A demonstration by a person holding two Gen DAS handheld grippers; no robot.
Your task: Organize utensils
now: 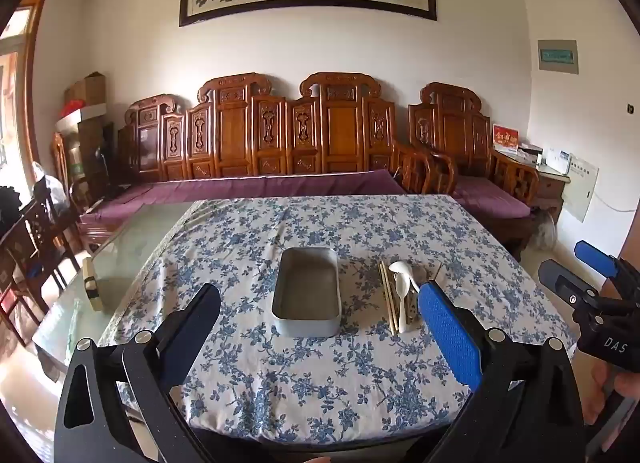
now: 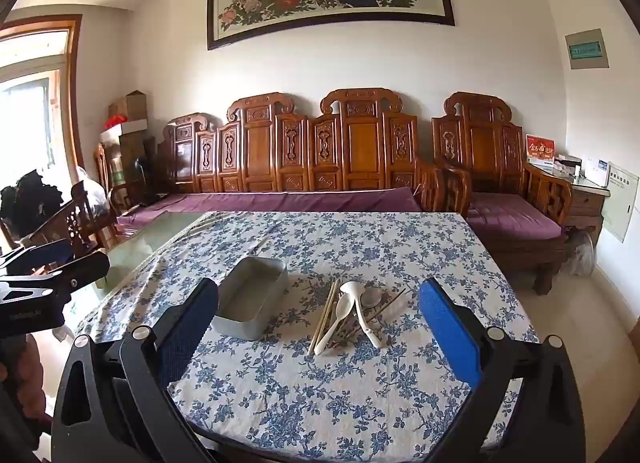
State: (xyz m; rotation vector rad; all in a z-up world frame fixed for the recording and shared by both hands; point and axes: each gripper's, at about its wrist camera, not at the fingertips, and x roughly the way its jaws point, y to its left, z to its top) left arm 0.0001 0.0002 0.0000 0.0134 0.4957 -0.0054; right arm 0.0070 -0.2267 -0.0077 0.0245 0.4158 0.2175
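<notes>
both my grippers hang above the near edge of the table (image 1: 248, 403), tipped a little downward, and both stand spread wide with nothing between the fingers. my left gripper (image 1: 320, 331) looks almost straight at the grey tin (image 1: 306, 291), which sits empty and open-topped on the flowered cloth, its long side running away from me. my right gripper (image 2: 320, 327) looks at the pile of utensils (image 2: 352, 315), which lies just to the right of the tin (image 2: 252, 303), close to it but not touching.

the pile is what matters. it holds two white spoons (image 2: 340, 315), a bundle of chopsticks (image 2: 324, 315) along its left edge, and what looks like a metal spoon or fork underneath, though i cannot make that out clearly. nearly everything in it lies lengthwise, handles toward me and bowls away, roughly in line with the tin's long side. one thin stick (image 2: 390, 303) crosses at a slant toward the right.

from the right wrist view the pile sits dead ahead, centred between my fingers, while from the left wrist view my own right finger partly covers it. so i judge the right hand is the nearer and better placed one for the first pick. since the pieces run along my line of reach, my fingers would close across their width, which suits a pinch on a handle end. the carry into the tin would be a short move to the left, with little turning needed.
</notes>
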